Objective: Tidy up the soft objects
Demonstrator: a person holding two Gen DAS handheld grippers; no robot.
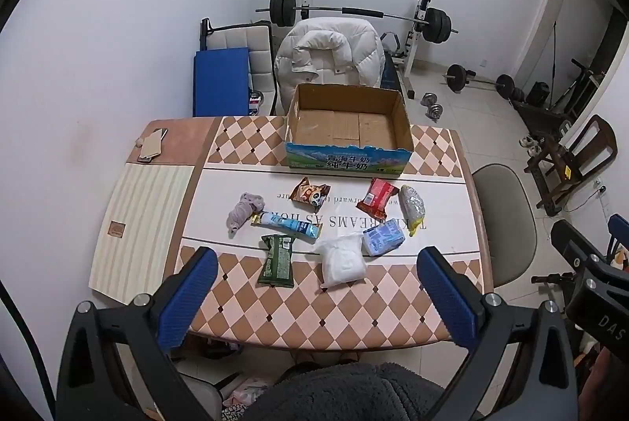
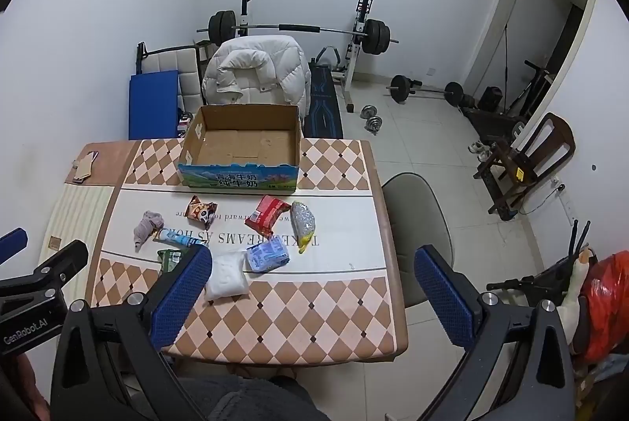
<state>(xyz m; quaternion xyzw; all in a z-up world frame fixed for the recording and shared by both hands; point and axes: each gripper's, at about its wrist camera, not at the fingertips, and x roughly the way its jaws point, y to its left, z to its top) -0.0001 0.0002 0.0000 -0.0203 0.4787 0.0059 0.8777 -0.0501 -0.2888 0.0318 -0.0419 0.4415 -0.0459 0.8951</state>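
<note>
- The table (image 1: 440,161), covered in a checked cloth of brown and cream diamonds, is filling the middle of both views, with a pale chair (image 1: 507,220) sitting at its right side.
- A cardboard box (image 1: 348,128) with a blue and green printed front is standing open at the far edge of the table; nothing is lying inside it.
- The left gripper (image 1: 316,299) is hovering above the near edge with its blue pads spread wide and nothing between them.
- The right gripper (image 2: 314,299) is hanging over the near right corner, jaws likewise spread wide and gripping nothing.
- The soft things are all lying on the cloth between the box and the near edge, none of them in the box.
- A white pouch (image 1: 342,261) is lying nearest, with a green packet (image 1: 277,260) just to its left.
- A light blue pack (image 1: 383,240) is sitting just right of the white pouch.
- A blue and white tube (image 1: 289,222) is lying on a slant, its left end touching a grey cloth (image 1: 243,210).
- A silvery mesh bag (image 1: 412,208) is lying at the right, close beside a red packet (image 1: 379,197).
- A panda packet (image 1: 310,193) is lying nearest the box.
</note>
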